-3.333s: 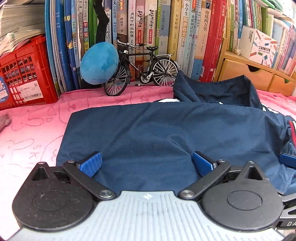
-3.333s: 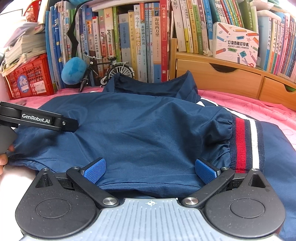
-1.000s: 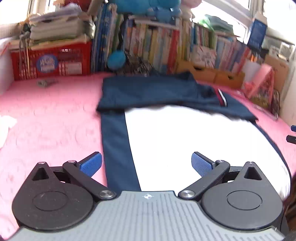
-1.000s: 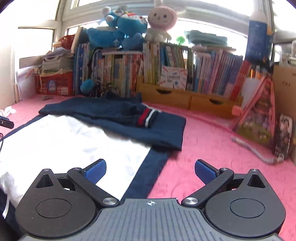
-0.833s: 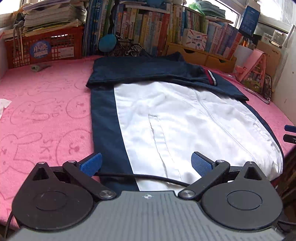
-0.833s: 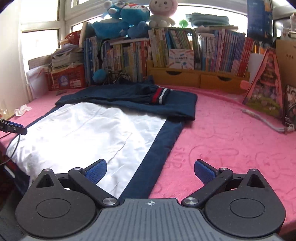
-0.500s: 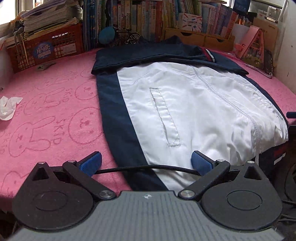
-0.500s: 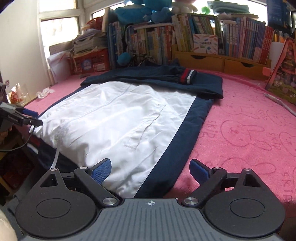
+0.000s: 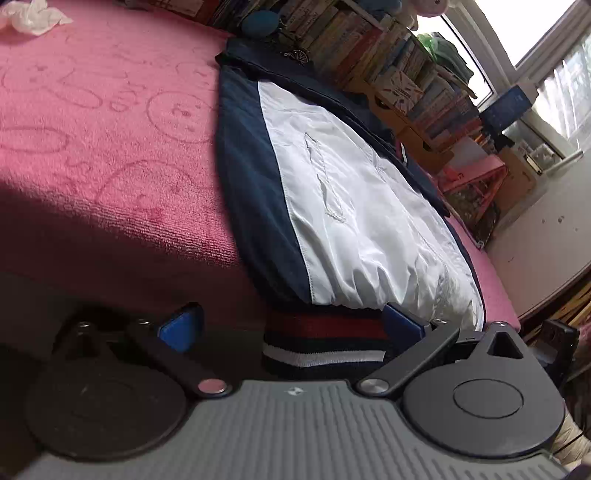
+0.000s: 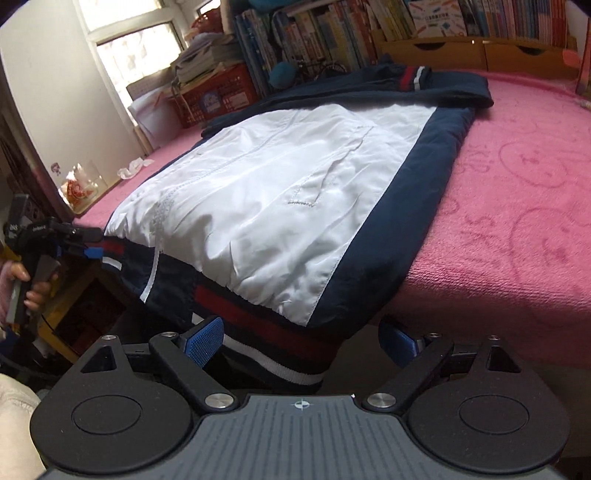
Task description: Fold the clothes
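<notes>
A red crate [image 10: 218, 96] at the bed's far left corner holds stacked papers. The jacket [image 10: 280, 184] lies lining-up on the pink bed [image 10: 517, 206], its striped hem [image 9: 325, 341] hanging over the near edge; bare cover flanks it. The left gripper [image 9: 291, 325] and right gripper [image 10: 303, 341] both stand wide open astride the hem, which lies between their fingers unpinched.

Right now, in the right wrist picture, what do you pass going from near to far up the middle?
Striped hem → white jacket front → folded dark sleeves → toy bicycle → row of books.
</notes>
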`<state>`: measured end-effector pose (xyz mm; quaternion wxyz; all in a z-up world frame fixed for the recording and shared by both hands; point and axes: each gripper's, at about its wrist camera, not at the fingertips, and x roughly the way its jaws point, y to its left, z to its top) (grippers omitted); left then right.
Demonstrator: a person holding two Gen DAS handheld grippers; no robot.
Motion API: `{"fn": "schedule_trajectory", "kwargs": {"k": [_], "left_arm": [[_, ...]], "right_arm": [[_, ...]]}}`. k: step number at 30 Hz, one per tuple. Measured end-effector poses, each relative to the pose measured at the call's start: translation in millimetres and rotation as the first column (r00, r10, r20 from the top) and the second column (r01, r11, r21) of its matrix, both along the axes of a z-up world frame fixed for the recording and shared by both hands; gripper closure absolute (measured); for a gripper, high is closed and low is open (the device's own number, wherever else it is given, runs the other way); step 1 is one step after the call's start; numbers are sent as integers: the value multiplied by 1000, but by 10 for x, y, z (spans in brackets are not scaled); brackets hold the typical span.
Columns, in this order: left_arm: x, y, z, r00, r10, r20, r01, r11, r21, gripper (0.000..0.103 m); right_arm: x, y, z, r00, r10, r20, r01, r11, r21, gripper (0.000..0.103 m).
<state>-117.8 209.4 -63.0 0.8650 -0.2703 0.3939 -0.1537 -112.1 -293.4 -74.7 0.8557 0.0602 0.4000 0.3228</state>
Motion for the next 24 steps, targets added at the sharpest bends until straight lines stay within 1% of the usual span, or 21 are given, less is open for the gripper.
{"fn": "schedule_trajectory", "kwargs": {"k": [1,3,4,5,6,7,8,9,10,11,13,15,16,18,19,21,22,24], "left_arm": [[28,-23,-54,1000,6,-1,-6,1000,-17,0],[84,-70,-162,1000,18,-3,-18,999,-50,0],[103,-100,-206,1000,16,-8,-16,998,-66,2],[110,-129,-235,1000,19,-11,-20,996,-83,13],[101,-150,-243,1000,15,-4,-16,995,-103,21],[78,-169,-227,1000,5,6,-4,993,-119,42],[39,-194,-170,1000,-7,17,9,992,-122,53],[-5,-224,-96,999,-15,30,18,995,-101,56],[-61,-254,9,998,-23,58,27,997,-74,61],[-116,-284,116,996,-31,86,35,998,-48,63],[-170,-301,373,985,-36,168,44,998,-45,63],[-137,-306,617,965,-52,256,65,997,-40,62],[-55,-324,701,954,-64,293,70,997,-9,61],[157,-381,823,934,-91,346,79,996,50,56],[295,-429,845,932,-92,349,72,995,71,54],[504,-510,891,926,-91,366,52,992,114,54],[573,-544,916,921,-89,379,40,990,135,54],[588,-596,1013,900,-90,427,12,983,182,49]], "right_arm": [[38,13,-45,1000,-2,-23,3,1000,31,14],[93,34,-121,996,-6,-84,14,996,89,23],[120,44,-158,993,-7,-115,20,993,117,35],[145,54,-193,989,-7,-145,28,989,144,44],[142,56,-194,986,-12,-167,38,987,156,49],[117,38,-163,984,-4,-176,35,984,174,56],[80,8,-112,984,9,-179,27,980,195,63],[44,-23,-56,983,20,-181,20,976,216,68],[20,-58,58,987,14,-160,26,969,246,77],[-4,-94,171,990,7,-140,32,961,275,80],[-51,-164,397,995,-8,-100,41,942,334,81],[-92,-232,624,998,-25,-60,47,920,390,81],[-29,-230,743,999,-39,-25,45,914,404,82],[209,-178,907,998,-66,22,51,908,417,83],[353,-143,974,996,-78,40,54,904,423,84],[691,-51,1079,991,-113,68,73,903,424,84],[881,2,1117,988,-135,78,91,903,420,84],[1304,75,1129,979,-196,57,157,900,407,85]]}}
